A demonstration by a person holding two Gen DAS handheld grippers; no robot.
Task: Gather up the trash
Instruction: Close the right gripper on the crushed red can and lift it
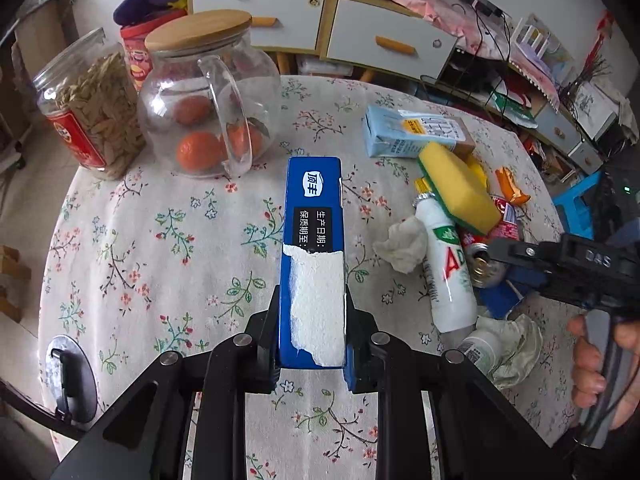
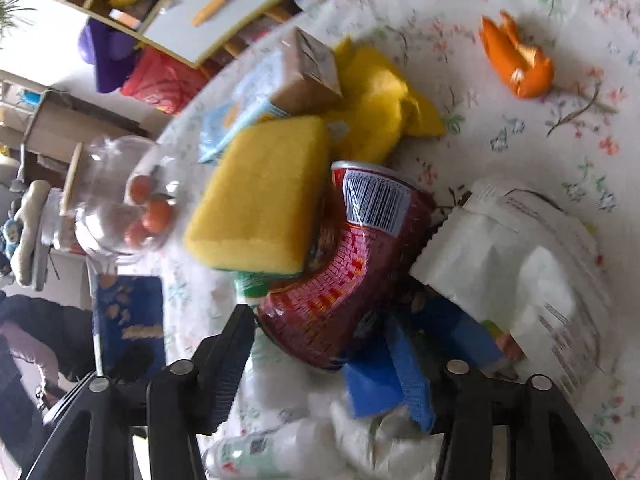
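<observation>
The left gripper (image 1: 312, 344) is clenched on a blue box (image 1: 314, 240) printed 顶丰 and 生产日期, its label half torn away, held above the middle of the floral-clothed table (image 1: 160, 248). The right gripper (image 2: 344, 344) stands released, its jaws either side of a dented red can (image 2: 344, 280) with a barcode. The trash pile by the table's right edge is blurred; cabinets (image 1: 320, 20) stand behind.

Both wrist views are looking steeply down at the surface (image 1: 168, 248), close in, sharing the yellow sponge (image 1: 456, 188) (image 2: 260, 196) pile.
</observation>
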